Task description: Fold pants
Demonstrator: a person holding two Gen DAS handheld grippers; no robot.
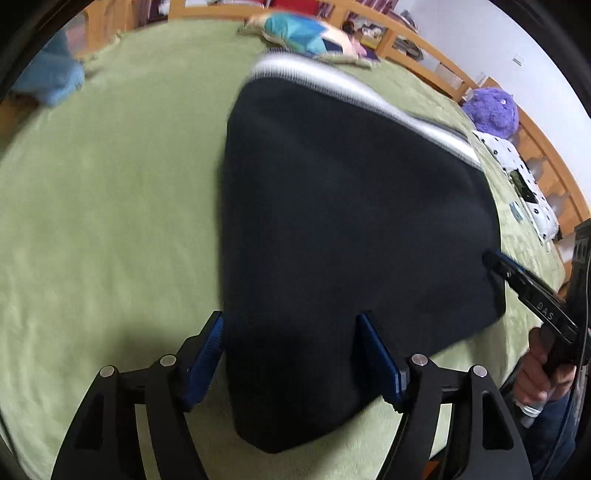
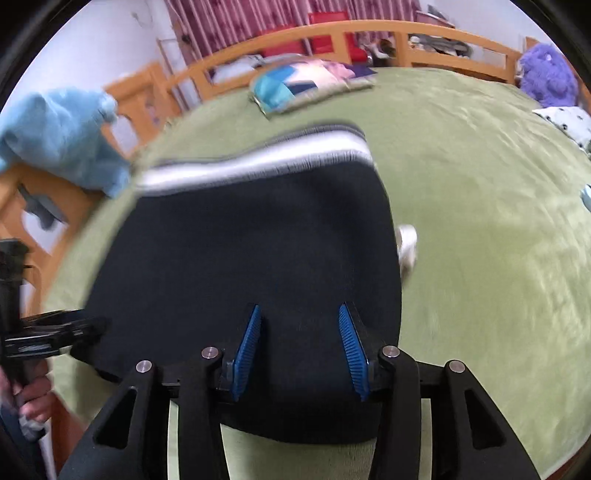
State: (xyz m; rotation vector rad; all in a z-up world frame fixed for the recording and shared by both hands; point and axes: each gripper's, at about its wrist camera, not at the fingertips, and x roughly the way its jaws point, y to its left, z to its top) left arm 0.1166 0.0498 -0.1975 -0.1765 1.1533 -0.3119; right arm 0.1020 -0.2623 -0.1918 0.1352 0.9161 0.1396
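Observation:
The dark navy pants (image 1: 351,229) lie folded on the green bedspread (image 1: 110,221), their grey-white waistband (image 1: 354,92) at the far end. My left gripper (image 1: 290,325) is open, its blue pads astride the near left corner of the cloth. My right gripper (image 1: 491,258) shows at the right edge, touching the pants' right side. In the right wrist view the pants (image 2: 251,251) fill the middle, waistband (image 2: 258,162) far. My right gripper (image 2: 299,314) is open with the near edge of the cloth between its pads. The left gripper (image 2: 96,328) reaches the pants' left edge.
A patchwork cushion (image 1: 303,33) lies beyond the waistband. A blue plush (image 2: 62,136) sits far left, a purple plush (image 1: 491,110) and a spotted pillow (image 1: 517,166) at the right. A small white item (image 2: 406,243) lies beside the pants. A wooden rail (image 2: 369,29) rings the bed.

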